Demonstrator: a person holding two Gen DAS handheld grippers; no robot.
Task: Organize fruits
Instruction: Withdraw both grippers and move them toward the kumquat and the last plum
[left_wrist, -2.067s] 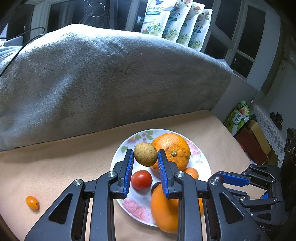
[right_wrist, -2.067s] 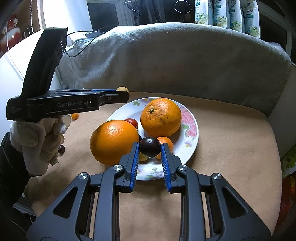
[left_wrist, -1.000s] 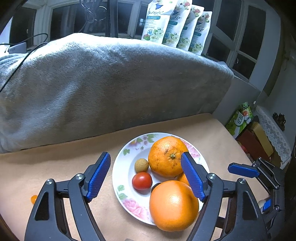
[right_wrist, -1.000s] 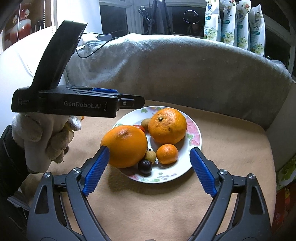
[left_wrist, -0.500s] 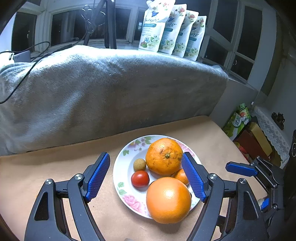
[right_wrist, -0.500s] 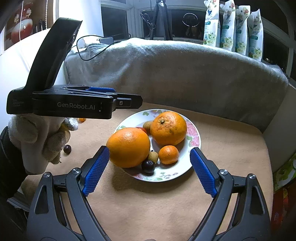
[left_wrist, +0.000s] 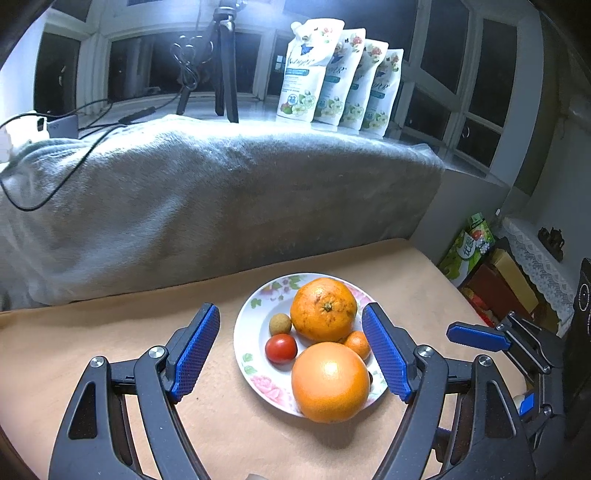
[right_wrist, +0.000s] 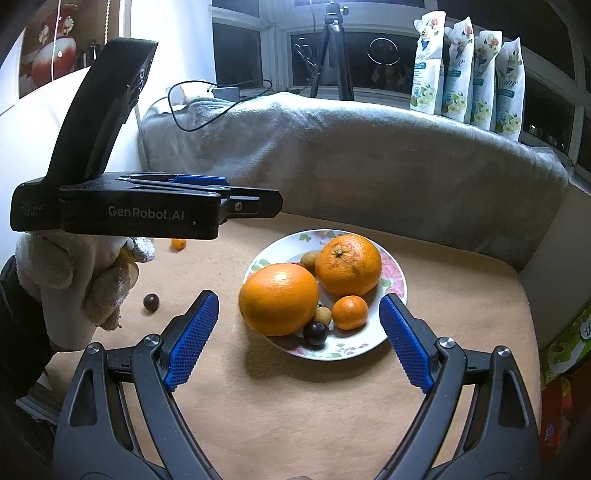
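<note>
A flowered white plate (left_wrist: 255, 334) (right_wrist: 393, 273) on the tan table holds a big smooth orange (left_wrist: 330, 382) (right_wrist: 279, 298), a rougher orange (left_wrist: 323, 309) (right_wrist: 348, 264), a small mandarin (right_wrist: 349, 312), a red tomato (left_wrist: 281, 348), a tan longan (left_wrist: 280, 324) and a dark round fruit (right_wrist: 315, 332). My left gripper (left_wrist: 291, 350) is open and empty, raised before the plate. My right gripper (right_wrist: 299, 339) is open and empty, also raised before the plate. A dark fruit (right_wrist: 151, 301) and a small orange fruit (right_wrist: 178, 243) lie loose on the table to the left.
A grey blanket-covered back (left_wrist: 221, 184) bounds the table's far side. Several white pouches (left_wrist: 340, 74) stand on the windowsill beside a tripod (left_wrist: 223, 62). Boxes and bags (left_wrist: 491, 266) sit beyond the table's right edge. The left gripper's body (right_wrist: 147, 210) hangs over the table's left part.
Both grippers opened, leaving the longan and the dark fruit on the plate. Both then pulled back and up from the plate.
</note>
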